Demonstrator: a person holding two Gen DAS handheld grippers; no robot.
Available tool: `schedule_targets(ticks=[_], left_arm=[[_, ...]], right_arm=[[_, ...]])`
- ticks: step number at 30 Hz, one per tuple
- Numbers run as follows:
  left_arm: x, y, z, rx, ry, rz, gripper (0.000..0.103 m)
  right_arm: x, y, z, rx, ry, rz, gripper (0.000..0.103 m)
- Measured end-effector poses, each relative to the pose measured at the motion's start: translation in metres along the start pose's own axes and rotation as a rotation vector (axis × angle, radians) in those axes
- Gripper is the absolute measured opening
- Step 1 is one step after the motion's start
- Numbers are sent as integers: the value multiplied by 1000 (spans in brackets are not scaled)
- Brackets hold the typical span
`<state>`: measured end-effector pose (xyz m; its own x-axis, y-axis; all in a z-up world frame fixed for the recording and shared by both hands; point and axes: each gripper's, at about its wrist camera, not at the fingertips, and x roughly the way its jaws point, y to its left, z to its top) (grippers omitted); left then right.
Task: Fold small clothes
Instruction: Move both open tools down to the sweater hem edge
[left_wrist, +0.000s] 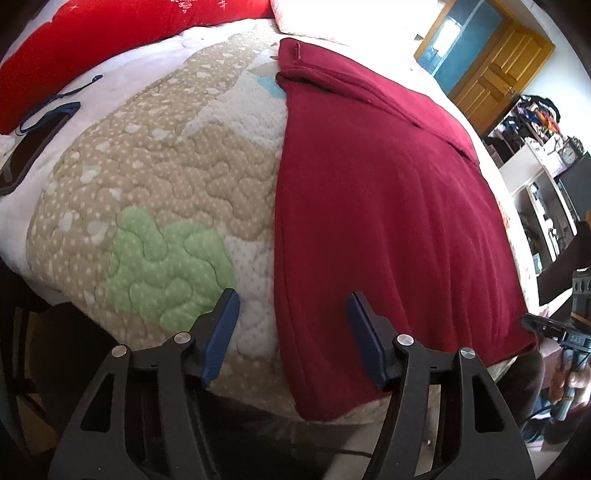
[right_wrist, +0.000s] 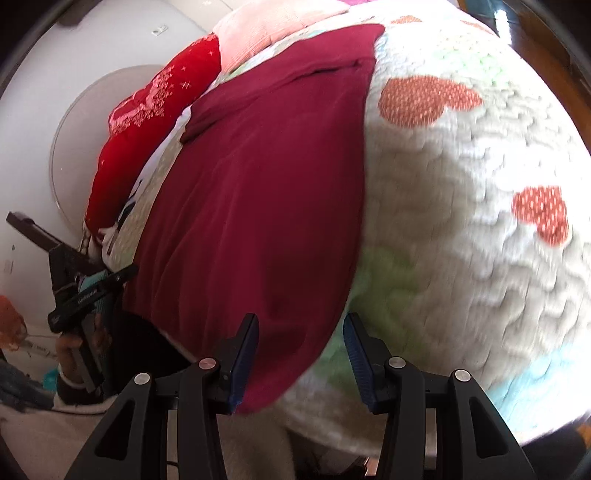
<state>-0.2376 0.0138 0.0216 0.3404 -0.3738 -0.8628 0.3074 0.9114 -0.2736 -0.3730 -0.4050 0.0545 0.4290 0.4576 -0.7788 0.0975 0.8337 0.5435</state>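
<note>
A dark red garment (left_wrist: 369, 203) lies flat on a quilted bedspread (left_wrist: 166, 166), folded lengthwise, its near end at the bed's front edge. My left gripper (left_wrist: 293, 295) hovers open over the garment's near left edge, one blue finger (left_wrist: 221, 332) over the quilt and the other over the cloth. In the right wrist view the same garment (right_wrist: 258, 184) runs down to my right gripper (right_wrist: 301, 317). That gripper is open, with the near right corner of the cloth showing between its fingers and the pads not pressing on it.
A red pillow (left_wrist: 92, 48) and a pink one (right_wrist: 266, 26) lie at the head of the bed. A dark phone with a cable (left_wrist: 33, 147) rests at the far left. A wooden door (left_wrist: 495, 74) and shelves (left_wrist: 535, 177) stand beyond the bed.
</note>
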Motion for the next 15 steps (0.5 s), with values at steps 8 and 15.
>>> schedule_targets(ticks=[8, 15], left_arm=[[0, -1, -13, -32, 4, -27, 71], [2, -5, -11, -7, 23, -13, 71]], right_arm=[[4, 3, -6, 12, -36, 24, 49], [6, -2, -8, 55, -75, 60, 51]])
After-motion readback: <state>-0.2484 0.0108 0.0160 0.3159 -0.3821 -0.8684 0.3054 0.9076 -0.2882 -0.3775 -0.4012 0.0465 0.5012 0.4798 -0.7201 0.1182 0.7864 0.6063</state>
